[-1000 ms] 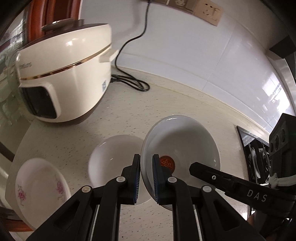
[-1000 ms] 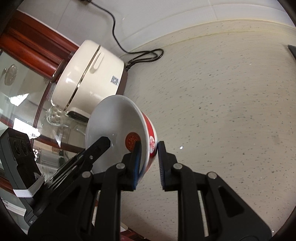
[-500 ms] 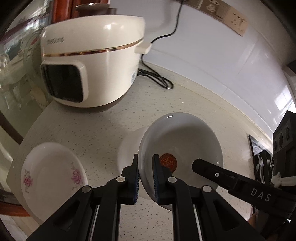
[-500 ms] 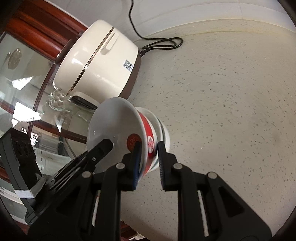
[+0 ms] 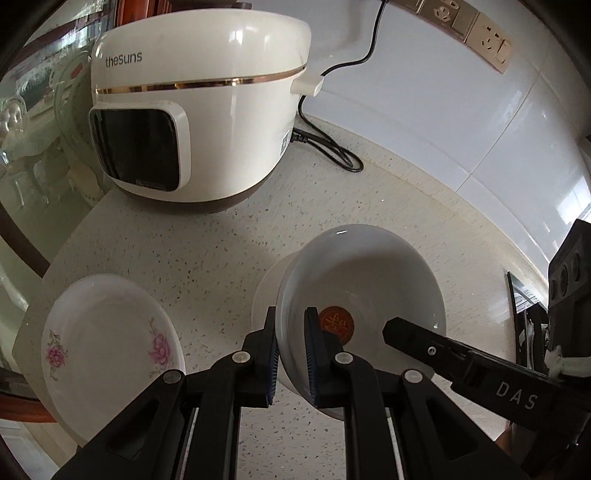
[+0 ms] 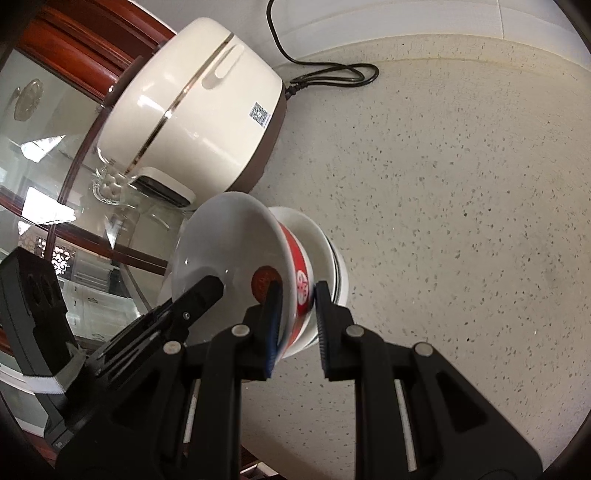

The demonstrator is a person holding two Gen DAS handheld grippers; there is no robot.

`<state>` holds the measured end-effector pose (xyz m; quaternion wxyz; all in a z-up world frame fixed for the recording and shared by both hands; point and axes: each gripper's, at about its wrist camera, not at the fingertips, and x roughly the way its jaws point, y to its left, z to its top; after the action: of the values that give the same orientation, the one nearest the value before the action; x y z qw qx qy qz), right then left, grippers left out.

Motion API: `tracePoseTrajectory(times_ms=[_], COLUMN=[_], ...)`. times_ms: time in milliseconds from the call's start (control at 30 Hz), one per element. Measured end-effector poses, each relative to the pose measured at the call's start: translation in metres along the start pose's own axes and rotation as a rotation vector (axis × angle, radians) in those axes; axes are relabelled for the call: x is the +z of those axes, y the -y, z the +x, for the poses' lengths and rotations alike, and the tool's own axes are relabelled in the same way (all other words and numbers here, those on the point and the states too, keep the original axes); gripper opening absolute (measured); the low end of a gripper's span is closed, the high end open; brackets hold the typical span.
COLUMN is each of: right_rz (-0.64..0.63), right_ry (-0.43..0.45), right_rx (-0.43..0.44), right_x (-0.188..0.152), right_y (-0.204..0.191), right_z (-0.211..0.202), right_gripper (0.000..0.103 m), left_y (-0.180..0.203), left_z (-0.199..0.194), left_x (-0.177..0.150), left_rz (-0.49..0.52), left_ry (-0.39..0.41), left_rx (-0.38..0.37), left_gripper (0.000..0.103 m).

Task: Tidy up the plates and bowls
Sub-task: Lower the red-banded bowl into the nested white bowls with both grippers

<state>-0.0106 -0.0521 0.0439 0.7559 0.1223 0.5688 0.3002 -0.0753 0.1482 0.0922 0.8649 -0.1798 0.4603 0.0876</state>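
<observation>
In the left wrist view, the left gripper (image 5: 290,345) was clamped on the near rim of a white bowl with a red seal (image 5: 360,295), one pad outside the wall and one inside. That bowl sat tilted in or just over a second white bowl (image 5: 264,295), of which only a sliver of rim showed at its left; whether the two touched could not be told. The right gripper (image 5: 397,326) reached in from the right, one finger lying inside the bowl near the red emblem. A flowered plate (image 5: 110,350) lay on the speckled countertop (image 5: 207,251) well to the left, near the edge. Behind stood a cream rice cooker (image 5: 199,110), its black cord (image 5: 332,147) looped on the counter below the wall sockets (image 5: 476,29). In the right wrist view, the right gripper (image 6: 297,321) straddled the bowl's (image 6: 229,243) rim with its pads spread: the left pad lay against the inside, while the right pad stood just off the red-banded outer wall, so the grip looked released. The lower white bowl (image 6: 321,243) showed beneath and to the right. The left gripper's finger (image 6: 199,295) rested on the far rim. The rice cooker (image 6: 195,107) stood behind, beside a glass cabinet (image 6: 55,184).
</observation>
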Motion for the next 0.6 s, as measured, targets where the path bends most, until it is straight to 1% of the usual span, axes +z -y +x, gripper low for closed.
tracePoseTrajectory(times_ms=[133, 233, 267, 500, 533, 600], right_rz=[-0.016, -0.053, -0.071, -0.144, -0.16, -0.202], right_ry=[-0.001, -0.001, 0.001, -0.006, -0.007, 0.0], right_rx=[-0.017, -0.058, -0.067, -0.135, -0.161, -0.213], right_x=[0.002, 0.004, 0.004, 0.005, 0.005, 0.005], right_y=[-0.004, -0.011, -0.013, -0.023, -0.026, -0.03], right_z=[0.003, 0.005, 0.005, 0.003, 0.002, 0.001], right_gripper=[0.021, 0.022, 0.024, 0.025, 0.026, 0.03], left_y=[-0.003, -0.005, -0.004, -0.004, -0.002, 0.002], left_z=[0.007, 0.009, 0.009, 0.012, 0.011, 0.008], left_x=[-0.002, -0.002, -0.002, 0.001, 0.002, 0.003], left_rz=[0.006, 0.001, 0.004, 0.01, 0.022, 0.045], left_ry=[-0.018, -0.022, -0.021, -0.033, -0.026, -0.012], left_rx=[0.022, 0.013, 0.015, 0.024, 0.029, 0.062], left_gripper=[0.012, 0.014, 0.016, 0.017, 0.018, 0.027])
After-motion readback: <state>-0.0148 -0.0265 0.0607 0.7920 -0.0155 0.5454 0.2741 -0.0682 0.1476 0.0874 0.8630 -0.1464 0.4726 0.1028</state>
